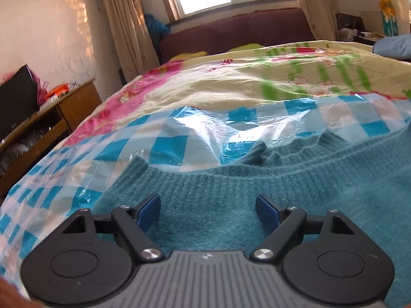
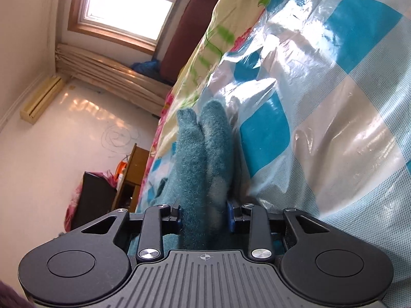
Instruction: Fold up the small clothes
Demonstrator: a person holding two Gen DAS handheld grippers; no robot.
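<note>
A teal sweater (image 1: 257, 205) lies on a checked plastic sheet (image 1: 115, 148) spread over the bed (image 1: 231, 82). The left hand-held gripper (image 1: 208, 206) hovers wide above the knit near its ribbed edge. The right hand-held gripper (image 2: 204, 214) clamps a doubled fold, perhaps a sleeve.

Right tongs (image 2: 205, 215) clamped on a doubled fold of teal sweater (image 2: 203, 154), blue pads (image 2: 230, 215) pressed into the knit on both sides. Sweater lies along a glossy blue-and-white checked plastic sheet (image 2: 334, 107). Beyond the sweater, a floral bedspread (image 2: 205, 48); farther off, a window (image 2: 128, 5). Wooden cabinet (image 2: 133, 169) stands beside the bed.
</note>
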